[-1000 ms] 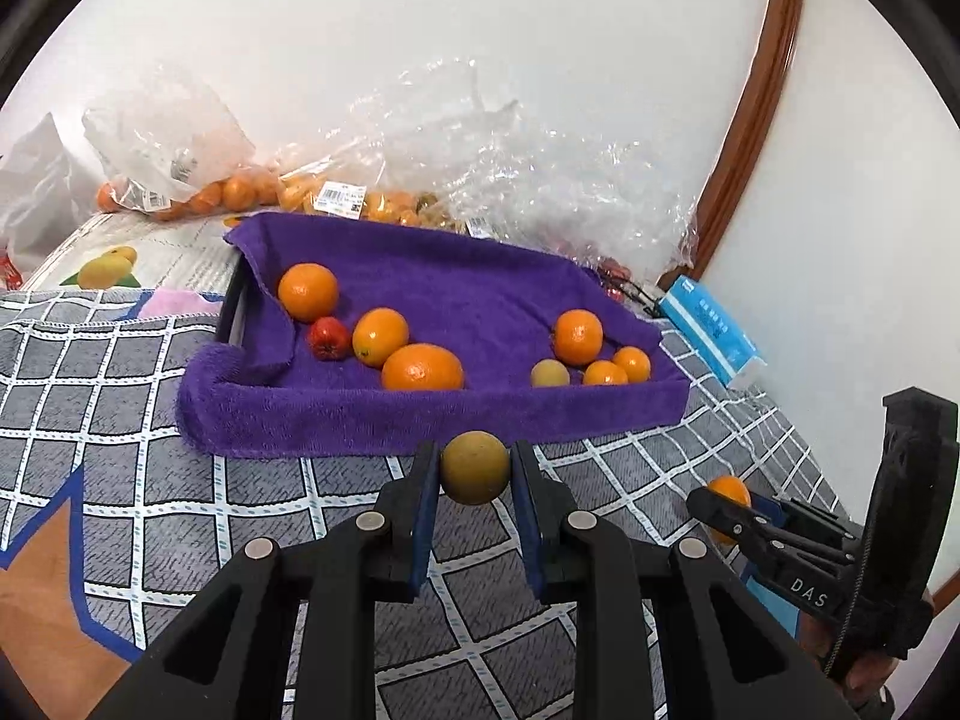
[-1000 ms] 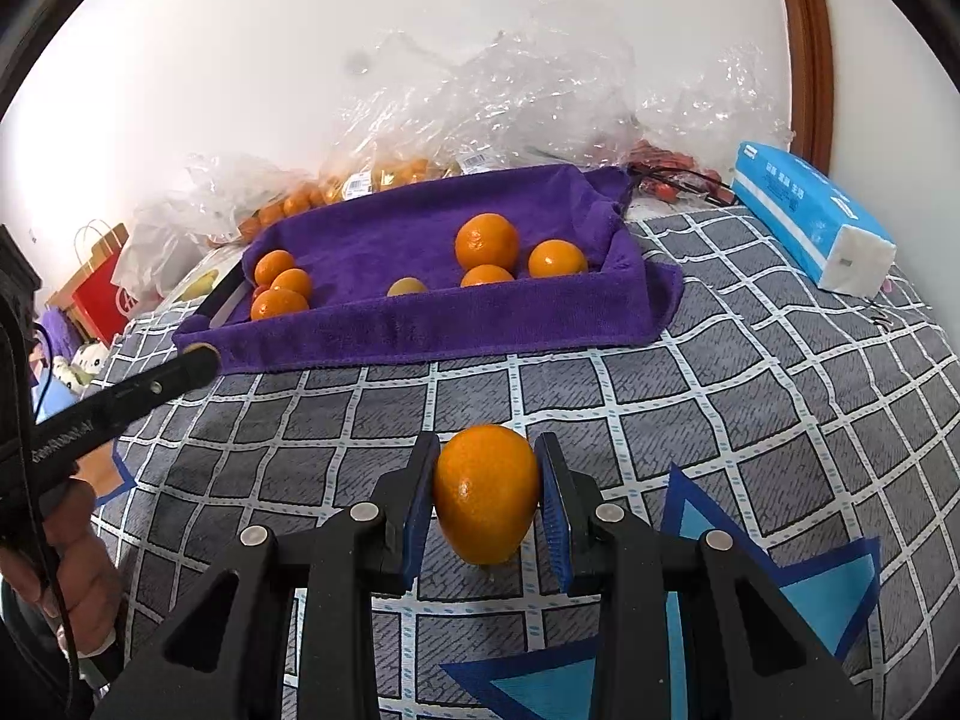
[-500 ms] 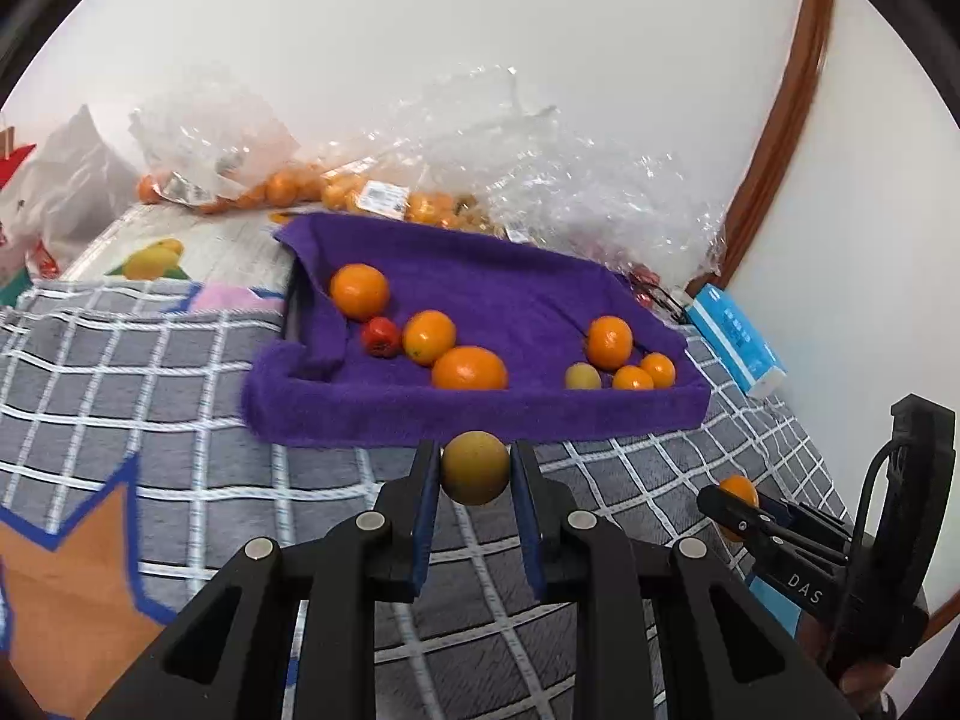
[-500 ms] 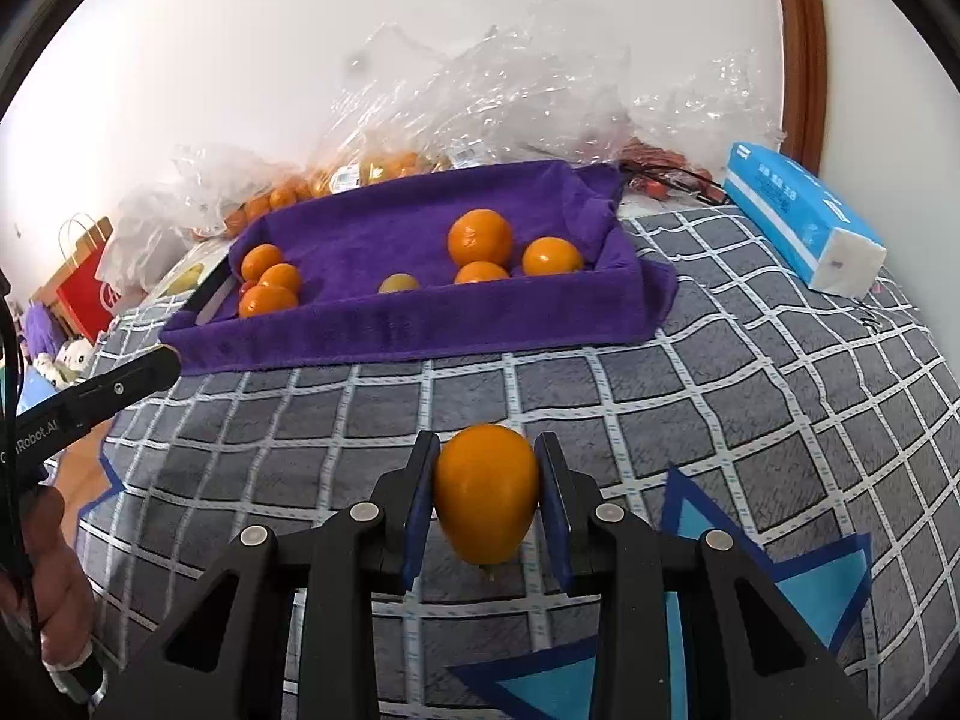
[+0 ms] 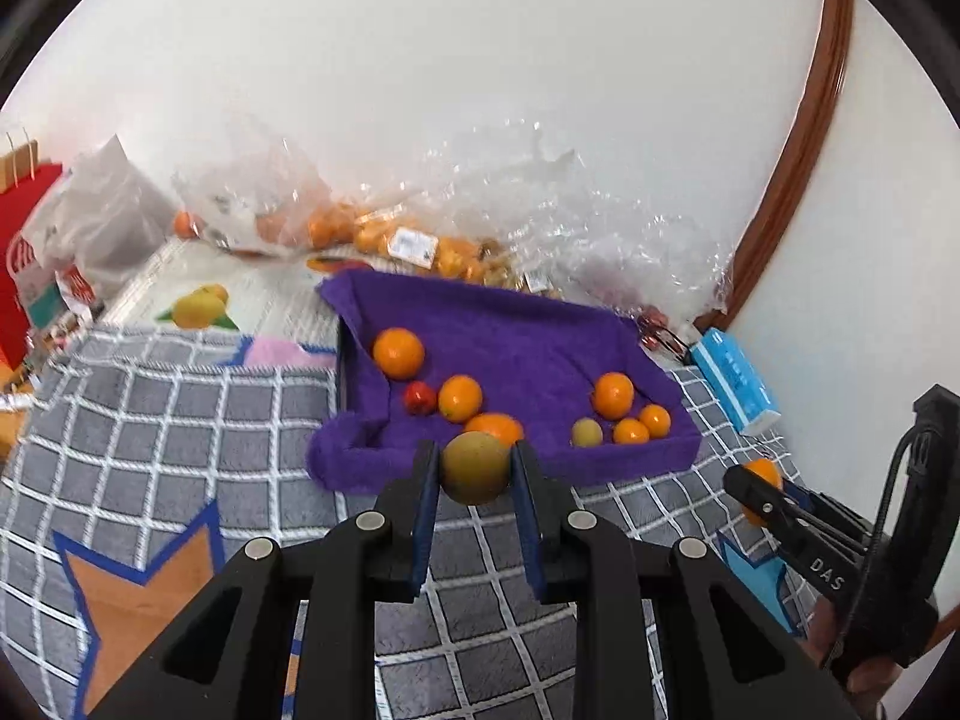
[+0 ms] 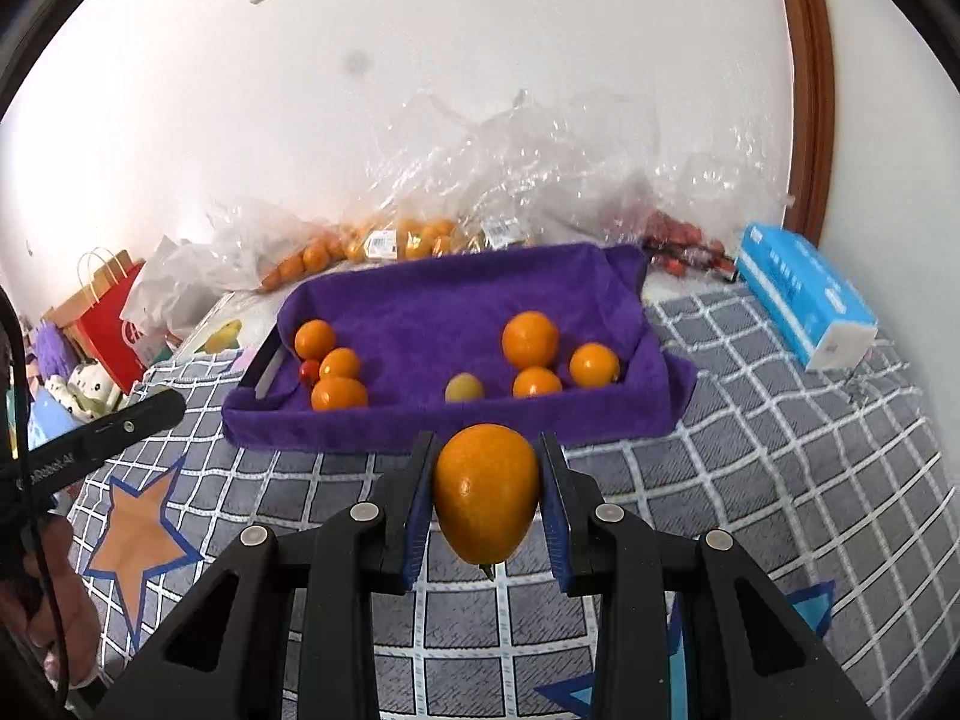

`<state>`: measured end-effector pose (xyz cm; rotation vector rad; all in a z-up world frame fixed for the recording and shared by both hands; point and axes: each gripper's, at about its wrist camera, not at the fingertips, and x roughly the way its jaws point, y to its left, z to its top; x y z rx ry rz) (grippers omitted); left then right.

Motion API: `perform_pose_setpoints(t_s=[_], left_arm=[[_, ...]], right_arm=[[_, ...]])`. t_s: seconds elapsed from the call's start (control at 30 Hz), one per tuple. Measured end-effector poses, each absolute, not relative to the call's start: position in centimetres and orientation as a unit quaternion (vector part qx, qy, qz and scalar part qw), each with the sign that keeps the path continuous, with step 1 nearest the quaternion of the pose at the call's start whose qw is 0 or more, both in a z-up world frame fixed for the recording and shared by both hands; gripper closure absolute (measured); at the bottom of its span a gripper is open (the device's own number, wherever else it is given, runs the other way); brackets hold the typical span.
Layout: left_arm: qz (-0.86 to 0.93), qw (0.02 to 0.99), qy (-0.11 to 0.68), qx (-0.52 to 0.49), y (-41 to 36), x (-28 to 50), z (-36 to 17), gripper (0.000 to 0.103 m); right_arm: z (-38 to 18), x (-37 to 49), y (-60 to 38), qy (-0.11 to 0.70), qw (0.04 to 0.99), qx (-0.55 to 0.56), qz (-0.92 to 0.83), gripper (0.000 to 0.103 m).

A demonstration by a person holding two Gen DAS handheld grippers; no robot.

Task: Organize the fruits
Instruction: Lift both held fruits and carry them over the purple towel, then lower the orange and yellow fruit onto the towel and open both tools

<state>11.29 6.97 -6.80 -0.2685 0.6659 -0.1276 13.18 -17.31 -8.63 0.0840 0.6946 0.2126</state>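
Observation:
My left gripper (image 5: pixel 474 468) is shut on a round brownish-green fruit (image 5: pixel 475 467), held above the checked blanket just in front of the purple towel-lined tray (image 5: pixel 540 324). My right gripper (image 6: pixel 486 495) is shut on an oval orange fruit (image 6: pixel 485 492), also short of the tray (image 6: pixel 456 294). In the tray, several oranges and a small red fruit (image 5: pixel 419 397) lie at the left, and several oranges plus a small yellow-green fruit (image 6: pixel 464 388) at the right. The right gripper (image 5: pixel 757 489) also shows at the right edge of the left wrist view.
Clear plastic bags (image 6: pixel 480 180) with more oranges (image 5: pixel 372 234) lie against the wall behind the tray. A blue tissue pack (image 6: pixel 804 300) sits right of the tray. A red paper bag (image 6: pixel 108 306) and toys stand at the far left.
Both grippers have risen with their fruits still clamped. The tray now sits lower and smaller in both views, and more of the wall shows.

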Motion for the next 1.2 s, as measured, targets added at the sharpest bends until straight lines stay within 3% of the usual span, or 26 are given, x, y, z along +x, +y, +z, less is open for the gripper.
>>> perform_pose_setpoints(t_s=[1.2], left_arm=[[-0.058,0.937,0.319,-0.131,7.7,14.0,-3.1,0.08]], right_arm=[[-6.0,15.1,-16.8,0.324,0.941,0.018,0.097,0.071]])
